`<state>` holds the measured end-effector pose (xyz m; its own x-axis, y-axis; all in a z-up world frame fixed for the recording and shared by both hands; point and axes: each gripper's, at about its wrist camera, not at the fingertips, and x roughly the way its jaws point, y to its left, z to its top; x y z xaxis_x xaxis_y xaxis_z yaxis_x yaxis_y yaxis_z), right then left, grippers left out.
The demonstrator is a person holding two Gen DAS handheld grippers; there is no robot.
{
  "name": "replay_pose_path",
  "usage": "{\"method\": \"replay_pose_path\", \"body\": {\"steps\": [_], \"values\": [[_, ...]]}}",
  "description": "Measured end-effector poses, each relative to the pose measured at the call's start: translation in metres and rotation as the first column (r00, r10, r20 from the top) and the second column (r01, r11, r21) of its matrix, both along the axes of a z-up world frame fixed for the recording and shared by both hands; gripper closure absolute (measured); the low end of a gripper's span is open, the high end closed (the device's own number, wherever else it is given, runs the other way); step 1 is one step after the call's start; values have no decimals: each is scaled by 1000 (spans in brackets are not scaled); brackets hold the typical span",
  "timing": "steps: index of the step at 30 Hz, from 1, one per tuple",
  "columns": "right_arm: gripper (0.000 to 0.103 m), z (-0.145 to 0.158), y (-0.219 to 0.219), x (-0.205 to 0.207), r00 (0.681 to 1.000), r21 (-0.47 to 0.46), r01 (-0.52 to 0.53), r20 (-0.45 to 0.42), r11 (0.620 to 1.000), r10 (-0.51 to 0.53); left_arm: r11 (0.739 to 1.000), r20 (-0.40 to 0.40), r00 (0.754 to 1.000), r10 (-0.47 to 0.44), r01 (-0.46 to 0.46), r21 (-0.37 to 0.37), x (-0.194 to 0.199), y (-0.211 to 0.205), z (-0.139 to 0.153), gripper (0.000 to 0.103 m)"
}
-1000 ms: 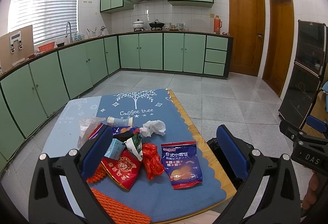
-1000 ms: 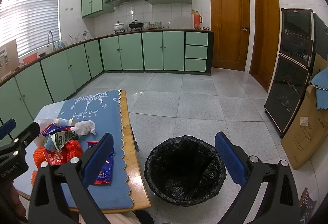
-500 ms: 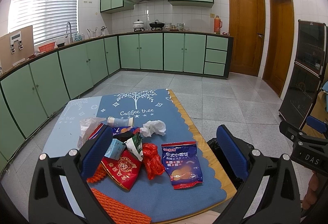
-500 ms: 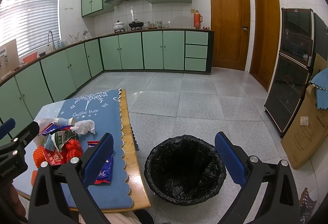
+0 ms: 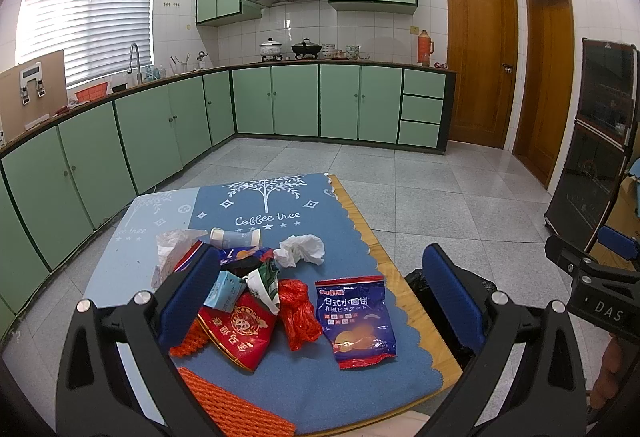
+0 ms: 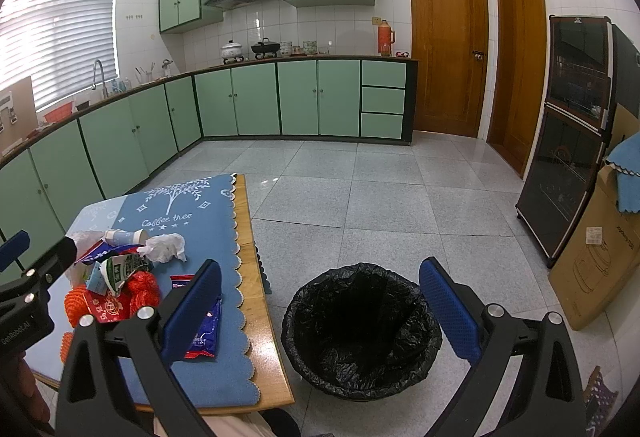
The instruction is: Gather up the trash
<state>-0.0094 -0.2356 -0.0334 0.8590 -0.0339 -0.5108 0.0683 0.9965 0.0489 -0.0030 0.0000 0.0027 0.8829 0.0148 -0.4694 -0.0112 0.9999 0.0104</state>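
Jaws on left gripper [image 5: 320, 293] wide apart, nothing between the pads, touching nothing; it hangs above the near end of the desk [image 5: 404, 301]. Right gripper [image 6: 320, 311] same: jaws wide, empty, held over the bin [image 6: 362, 329].

Trash sits in a heap on the blue mat [image 5: 280, 213] at the desk's near end: blue snack bag [image 5: 356, 315] lying flat at the right, red plastic wad [image 5: 298, 313] just beside it, red foil bag [image 5: 240, 329], white tissue [image 5: 302, 251], paper cup [image 5: 235, 237] on its side, clear wrapper [image 5: 172, 249], orange foam net [image 5: 236, 405] nearest the camera. Bin with black liner stands on the floor just right of the desk.

Hidden or unclear:
- left pad covers part of the heap's left side; a second orange net there is half hidden
- small carton and green-white wrapper in the middle overlap, edges hard to separate
- bin mostly blocked in left view by the right pad
- bin contents unreadable, all black.
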Motion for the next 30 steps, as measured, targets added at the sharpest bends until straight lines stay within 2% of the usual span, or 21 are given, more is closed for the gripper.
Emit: {"method": "replay_pose_path", "body": {"steps": [27,30], "values": [[6,0,0,4,1000,1,-1,-4,1000,1,1000,-4,1000,3,-3,-1,0,-2,1,5],[6,0,0,4,1000,-1,-3,-5,1000,3,1000,-7,1000,7,-7,-5,-1,8,5,5]]}}
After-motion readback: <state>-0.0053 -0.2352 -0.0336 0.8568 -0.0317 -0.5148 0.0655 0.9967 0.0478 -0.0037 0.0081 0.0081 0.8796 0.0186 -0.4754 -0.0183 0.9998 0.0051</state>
